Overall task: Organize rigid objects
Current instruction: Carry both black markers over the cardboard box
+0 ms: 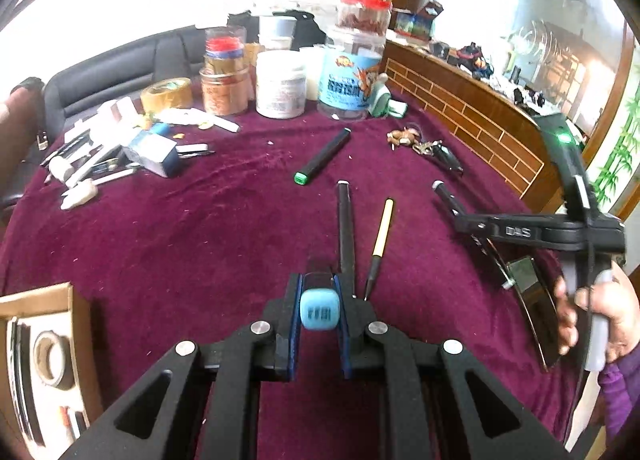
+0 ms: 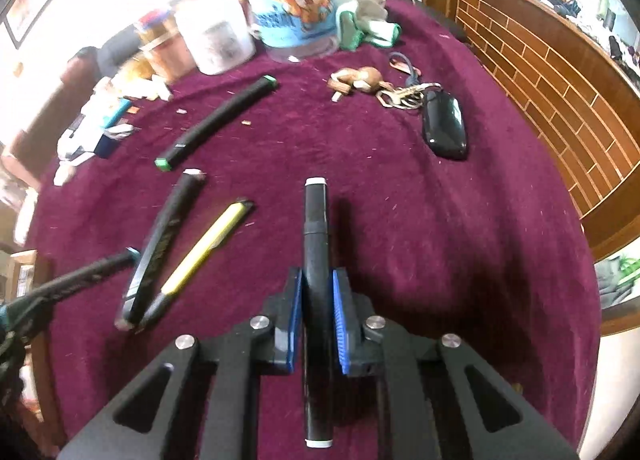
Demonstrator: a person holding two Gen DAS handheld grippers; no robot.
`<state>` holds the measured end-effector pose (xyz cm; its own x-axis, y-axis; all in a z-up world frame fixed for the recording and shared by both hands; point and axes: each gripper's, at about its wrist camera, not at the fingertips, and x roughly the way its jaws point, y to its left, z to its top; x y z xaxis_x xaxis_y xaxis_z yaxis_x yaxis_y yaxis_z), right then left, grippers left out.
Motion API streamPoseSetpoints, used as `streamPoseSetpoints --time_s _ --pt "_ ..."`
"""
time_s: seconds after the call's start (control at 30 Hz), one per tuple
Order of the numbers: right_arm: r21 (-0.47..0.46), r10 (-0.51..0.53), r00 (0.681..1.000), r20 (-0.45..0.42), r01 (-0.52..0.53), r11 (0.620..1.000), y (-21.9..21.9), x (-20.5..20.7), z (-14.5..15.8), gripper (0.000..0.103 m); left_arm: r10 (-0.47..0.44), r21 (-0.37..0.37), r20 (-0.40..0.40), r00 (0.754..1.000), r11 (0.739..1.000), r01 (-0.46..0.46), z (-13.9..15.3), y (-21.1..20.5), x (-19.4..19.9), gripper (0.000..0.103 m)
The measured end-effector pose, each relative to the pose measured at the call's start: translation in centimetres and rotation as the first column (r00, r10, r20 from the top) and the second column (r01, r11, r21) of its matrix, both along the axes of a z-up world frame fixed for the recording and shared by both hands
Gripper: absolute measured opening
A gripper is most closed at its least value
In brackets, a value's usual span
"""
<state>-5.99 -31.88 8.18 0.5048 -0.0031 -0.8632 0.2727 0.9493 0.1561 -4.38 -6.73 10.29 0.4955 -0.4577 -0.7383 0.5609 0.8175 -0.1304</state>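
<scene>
L gripper [image 1: 318, 314] clamps blue-capped marker [image 1: 320, 314] lengthwise along fingers; R gripper [image 2: 317, 300] likewise clamps white-tipped marker [image 2: 315, 220].

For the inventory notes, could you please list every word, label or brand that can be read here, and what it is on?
"DAS", seen upside down: on the black arm of the right gripper.
Large blue-labelled jar: cartoon figure and big lettering, too distorted to read.
White tub: small print, too blurred.
Blue cap of the marker in the left gripper: dark marks, unreadable.
</scene>
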Motion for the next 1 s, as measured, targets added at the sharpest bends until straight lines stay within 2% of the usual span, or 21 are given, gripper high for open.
streamPoseSetpoints --time_s 0.3,0.53,0.7,1.0 --pt "0.032 0.113 0.987 0.116 -0.118 0.993 5.5 -5.4 4.0 0.014 0.063 -0.092 0.118 0.991 0.994 -0.053 3.2 6.4 -5.1 0.014" --pt "0.092 0.256 0.952 0.167 -0.273 0.957 12.4 -6.8 5.6 0.014 0.144 -0.151 0.183 0.972 0.982 -0.117 5.0 12.7 -9.1 0.014" --pt "0.126 0.377 0.91 0.176 -0.4 0.908 18.6 -6.6 6.2 0.014 0.221 -0.17 0.19 0.957 0.967 -0.189 5.4 18.1 -10.7 0.014" --pt "0.166 0.56 0.809 0.178 -0.585 0.794 31.1 -5.3 6.2 0.014 0.326 -0.174 0.176 0.929 0.939 -0.296 4.9 26.7 -12.8 0.015"
